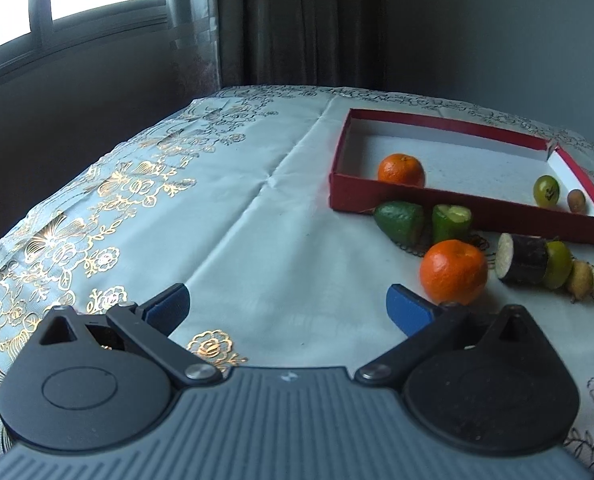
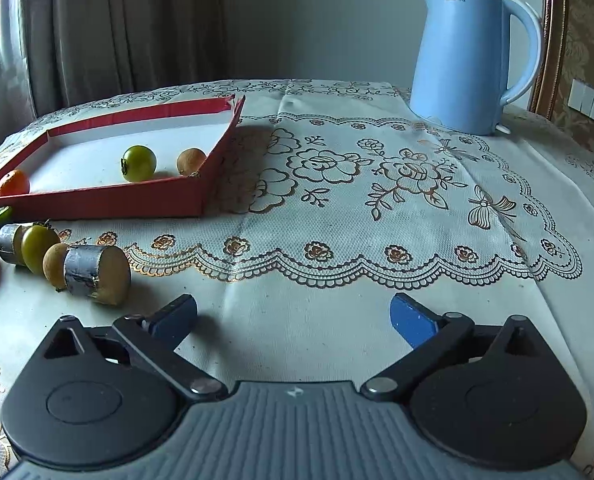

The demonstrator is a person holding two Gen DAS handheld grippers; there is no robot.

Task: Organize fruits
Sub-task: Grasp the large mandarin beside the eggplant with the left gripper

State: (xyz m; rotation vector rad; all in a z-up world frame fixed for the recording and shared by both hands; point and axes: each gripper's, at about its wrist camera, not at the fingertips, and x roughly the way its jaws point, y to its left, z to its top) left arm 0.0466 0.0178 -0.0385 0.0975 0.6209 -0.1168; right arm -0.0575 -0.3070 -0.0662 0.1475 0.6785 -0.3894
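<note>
Resting inside the red tray (image 1: 473, 210) on the counter (image 1: 257, 200) are one orange (image 1: 401, 169), a round green fruit (image 1: 546, 191) and a small brown fruit (image 1: 576, 201), the last two near the tray's right corner. Just in front of the tray lie two green avocado pieces (image 1: 401, 221), a second orange (image 1: 453, 272) and a row of dark cut cane pieces (image 2: 97, 274) with small fruits between them, while a blue kettle (image 2: 469, 56) stands well apart at the back. Both the left tongs (image 1: 288, 308) and the right tongs (image 2: 293, 316) stand wide open above the patterned cloth, with nothing between their blue pads
</note>
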